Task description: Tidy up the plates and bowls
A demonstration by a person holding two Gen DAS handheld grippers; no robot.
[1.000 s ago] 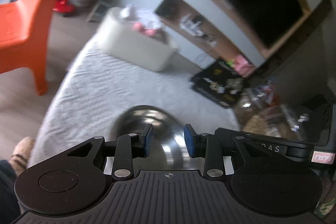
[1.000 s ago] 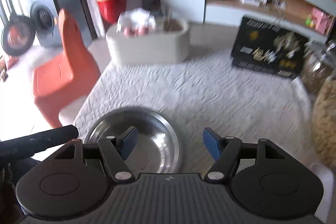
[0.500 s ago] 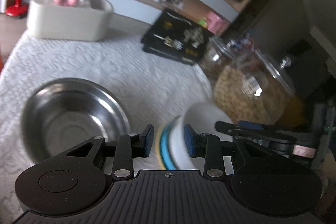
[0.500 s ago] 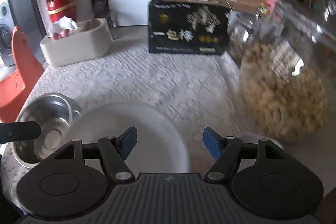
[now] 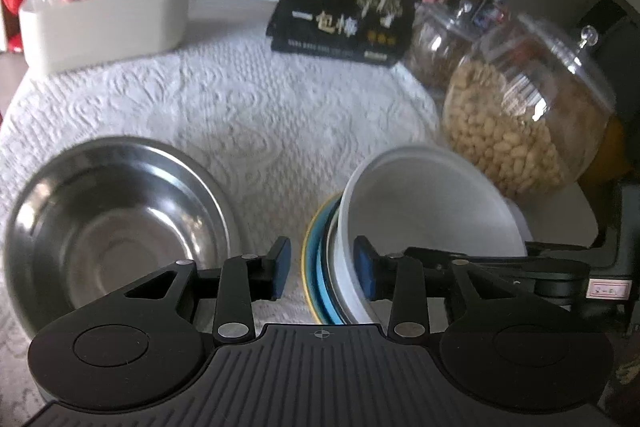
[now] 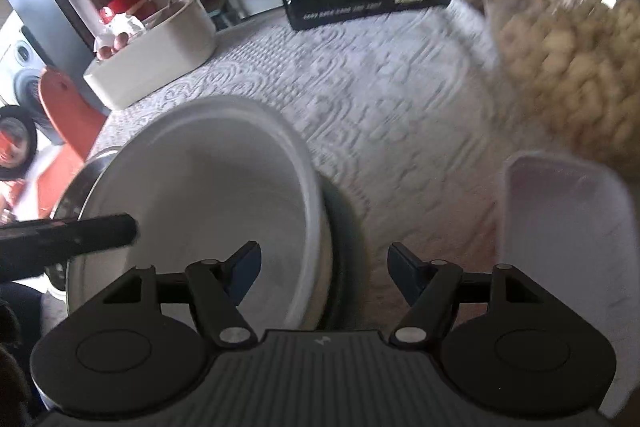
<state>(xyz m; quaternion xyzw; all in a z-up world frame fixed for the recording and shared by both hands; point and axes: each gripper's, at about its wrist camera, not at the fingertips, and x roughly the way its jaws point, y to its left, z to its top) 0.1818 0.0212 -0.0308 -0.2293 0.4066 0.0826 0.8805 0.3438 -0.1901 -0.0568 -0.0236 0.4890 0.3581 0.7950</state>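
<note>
Both views have swung off the steel bowl [image 5: 116,223] onto the white bowl [image 5: 424,211], tilted on a blue-and-yellow plate stack [image 5: 316,267]. My left gripper [image 5: 322,269] and right gripper [image 6: 324,275] straddle opposite rims, jaws opening, gripping nothing. Uneven pinching could tip it toward the peanut jar [image 5: 524,115]. Plates beneath are mostly hidden.

White textured tablecloth [image 5: 248,115] carries steel bowl [image 5: 112,219], black box [image 5: 344,15], peanut jar [image 5: 524,123].
</note>
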